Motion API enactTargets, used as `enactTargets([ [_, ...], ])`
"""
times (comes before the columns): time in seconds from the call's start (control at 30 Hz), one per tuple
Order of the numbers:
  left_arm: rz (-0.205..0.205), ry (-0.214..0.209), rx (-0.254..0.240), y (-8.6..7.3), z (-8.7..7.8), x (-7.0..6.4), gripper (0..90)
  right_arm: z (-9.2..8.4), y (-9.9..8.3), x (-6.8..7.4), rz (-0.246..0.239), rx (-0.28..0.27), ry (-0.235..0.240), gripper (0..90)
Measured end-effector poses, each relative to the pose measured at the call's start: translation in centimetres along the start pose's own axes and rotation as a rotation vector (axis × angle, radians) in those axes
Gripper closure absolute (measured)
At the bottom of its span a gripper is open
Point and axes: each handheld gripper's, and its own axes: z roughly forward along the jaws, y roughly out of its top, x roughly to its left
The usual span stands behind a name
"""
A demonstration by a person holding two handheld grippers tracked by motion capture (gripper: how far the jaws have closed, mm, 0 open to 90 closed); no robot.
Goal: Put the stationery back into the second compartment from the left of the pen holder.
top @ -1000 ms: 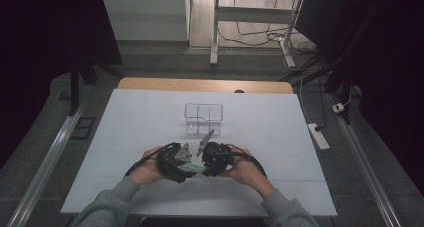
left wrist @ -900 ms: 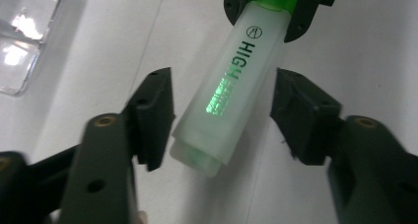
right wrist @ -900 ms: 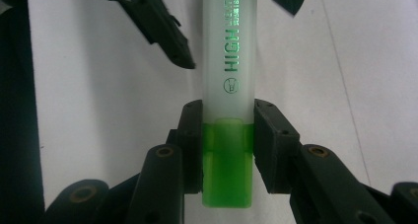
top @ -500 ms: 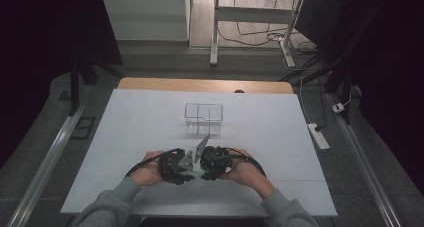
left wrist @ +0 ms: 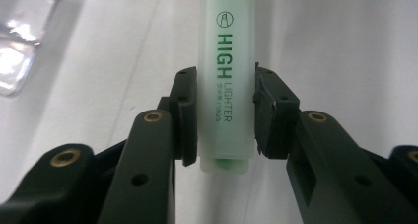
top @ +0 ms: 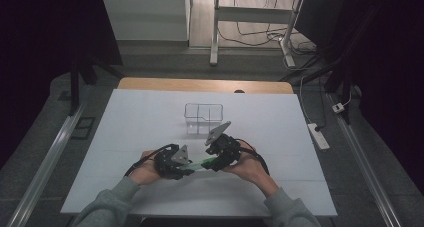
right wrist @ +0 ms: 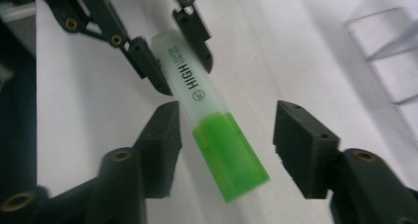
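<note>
High view: both hands meet near the table's front edge. Left gripper has just been closing and its pads clamp the green highlighter's pale barrel. Right gripper has just been opening; the highlighter's green cap lies loose between its parted jaws. Farther back stands a clear divided container.

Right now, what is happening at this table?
A person works with a gripper in each hand over a white table. The left gripper is shut on the pale body of a green highlighter. The right gripper has just been opening; its jaws stand apart around the green cap, one side possibly touching. A clear box stands farther back.
</note>
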Motion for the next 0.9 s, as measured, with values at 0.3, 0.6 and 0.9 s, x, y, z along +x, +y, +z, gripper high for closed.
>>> enactTargets([
  [0.3,-0.101,0.069,-0.047,-1.1,-0.7,1.1,65.0,-2.1,-1.0,-1.5,0.158,-0.167,-0.083,30.0],
  [0.6,-0.192,0.131,-0.145,-1.9,-1.5,1.6,65.0,-2.8,-1.8,-2.4,0.235,-0.206,-0.161,28.7],
  [0.9,-0.228,0.161,-0.220,-1.9,-1.5,1.4,64.9,-2.7,-2.0,-2.5,0.266,-0.232,-0.144,28.3],
])
